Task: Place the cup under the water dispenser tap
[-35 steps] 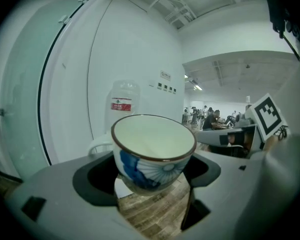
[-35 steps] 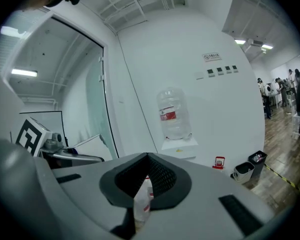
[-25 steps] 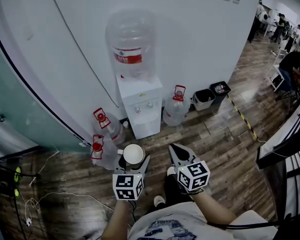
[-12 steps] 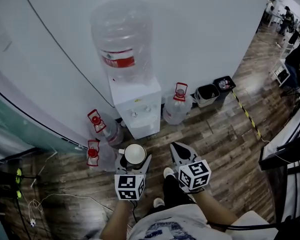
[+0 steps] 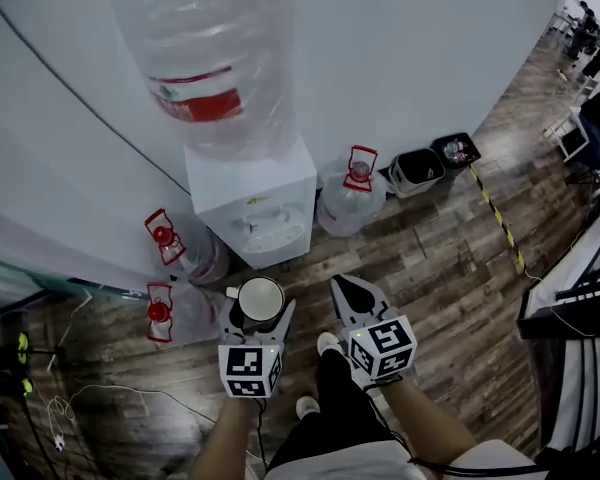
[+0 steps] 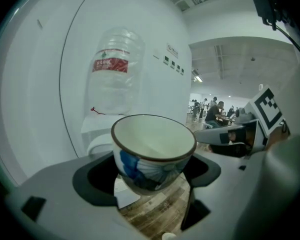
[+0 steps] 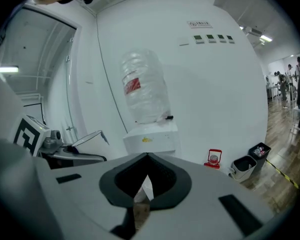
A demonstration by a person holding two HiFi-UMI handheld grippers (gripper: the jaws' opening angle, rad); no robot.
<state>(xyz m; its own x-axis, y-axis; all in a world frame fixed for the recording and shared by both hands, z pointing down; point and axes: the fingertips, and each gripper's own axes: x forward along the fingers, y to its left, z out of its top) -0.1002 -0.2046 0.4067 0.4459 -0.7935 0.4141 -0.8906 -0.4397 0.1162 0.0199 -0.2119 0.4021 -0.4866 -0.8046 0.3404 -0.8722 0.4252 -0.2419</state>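
Since my left hand-held gripper (image 5: 259, 318) clamps the cup (image 6: 152, 149) upright, well short of the water dispenser (image 5: 290, 183), I'd carry it fwd & lower it level under the tap (image 5: 255, 206), w/ the right hand-held gripper (image 5: 344, 290), closed & empty, held aside.

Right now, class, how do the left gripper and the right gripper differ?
The left gripper holds a blue-patterned cup; the right gripper holds nothing. The left gripper's fingers sit apart around the cup; the right gripper's fingers meet at the tips. Both face the water dispenser.
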